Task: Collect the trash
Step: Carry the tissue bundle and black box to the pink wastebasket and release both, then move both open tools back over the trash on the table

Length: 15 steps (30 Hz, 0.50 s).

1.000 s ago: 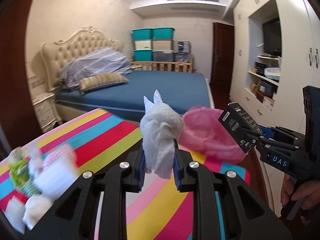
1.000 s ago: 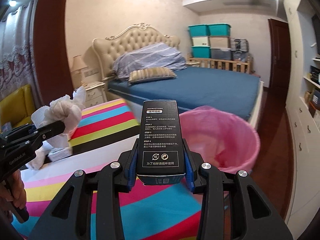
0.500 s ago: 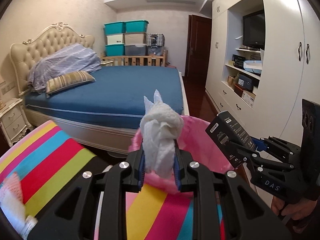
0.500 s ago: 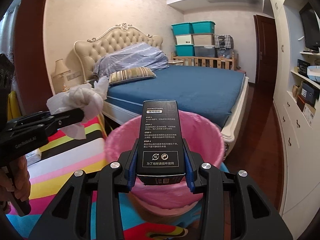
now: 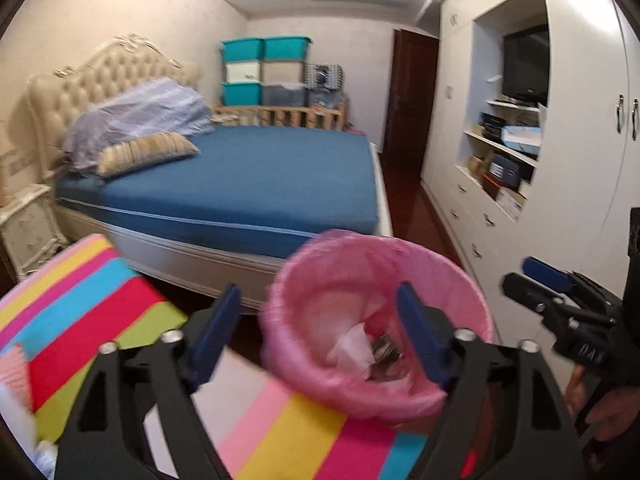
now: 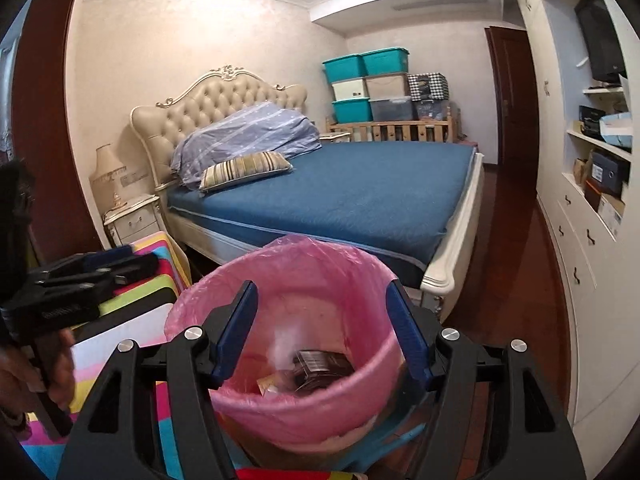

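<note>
both grippers hang over the pink-lined bin (image 6: 288, 364), which fills the lower middle of each wrist view. the left gripper (image 5: 320, 336) has its jaws opening, wide apart with nothing between them. the right gripper (image 6: 320, 336) is opening too, its blue pads clear of everything. inside the bin, low in the frame, a white crumpled tissue (image 5: 352, 346) lies beside a dark printed box (image 6: 322, 364), with a small tan scrap near them. so this drop looks done. at the far lower left of the left view, more pale bits (image 5: 16, 400) sit blurred on the striped cloth (image 5: 80, 312), probably trash left to fetch; what they are i cannot tell.
</note>
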Each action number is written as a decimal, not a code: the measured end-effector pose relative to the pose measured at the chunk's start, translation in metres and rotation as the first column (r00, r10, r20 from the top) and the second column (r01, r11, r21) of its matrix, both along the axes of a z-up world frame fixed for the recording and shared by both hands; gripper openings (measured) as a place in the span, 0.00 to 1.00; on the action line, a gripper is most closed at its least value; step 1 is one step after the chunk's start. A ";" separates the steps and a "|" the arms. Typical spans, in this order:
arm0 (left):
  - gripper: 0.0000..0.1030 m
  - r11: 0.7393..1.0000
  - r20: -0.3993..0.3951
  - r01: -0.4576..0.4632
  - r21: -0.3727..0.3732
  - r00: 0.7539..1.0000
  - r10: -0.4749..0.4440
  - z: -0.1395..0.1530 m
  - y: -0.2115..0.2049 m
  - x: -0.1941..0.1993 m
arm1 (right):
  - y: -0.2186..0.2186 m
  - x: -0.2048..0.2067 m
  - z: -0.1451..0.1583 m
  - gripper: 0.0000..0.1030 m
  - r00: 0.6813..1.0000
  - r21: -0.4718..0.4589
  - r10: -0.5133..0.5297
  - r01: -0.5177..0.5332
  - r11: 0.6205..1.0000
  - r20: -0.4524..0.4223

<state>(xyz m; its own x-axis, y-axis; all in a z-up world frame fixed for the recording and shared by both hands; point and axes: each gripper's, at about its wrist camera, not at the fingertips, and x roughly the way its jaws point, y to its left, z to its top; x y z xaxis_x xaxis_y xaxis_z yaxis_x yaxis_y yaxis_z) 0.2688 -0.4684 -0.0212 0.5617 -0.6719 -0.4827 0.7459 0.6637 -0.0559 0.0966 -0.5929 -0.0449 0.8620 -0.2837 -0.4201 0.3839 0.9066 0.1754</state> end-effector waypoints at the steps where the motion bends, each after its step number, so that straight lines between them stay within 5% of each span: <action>1: 0.87 1.000 0.008 -0.017 -0.003 1.000 0.017 0.002 0.010 -0.003 | 0.002 -0.004 -0.002 0.62 1.000 0.012 -0.001 0.001 1.000 -0.005; 4: 0.95 0.997 0.019 -0.083 -0.009 0.996 0.083 0.007 0.045 -0.013 | 0.012 -0.008 -0.004 0.62 1.000 0.020 0.008 -0.008 1.000 -0.016; 15: 0.95 0.963 0.064 -0.263 0.055 0.964 0.259 0.007 0.173 -0.055 | 0.097 0.011 0.010 0.62 0.983 0.024 0.182 -0.181 0.983 -0.014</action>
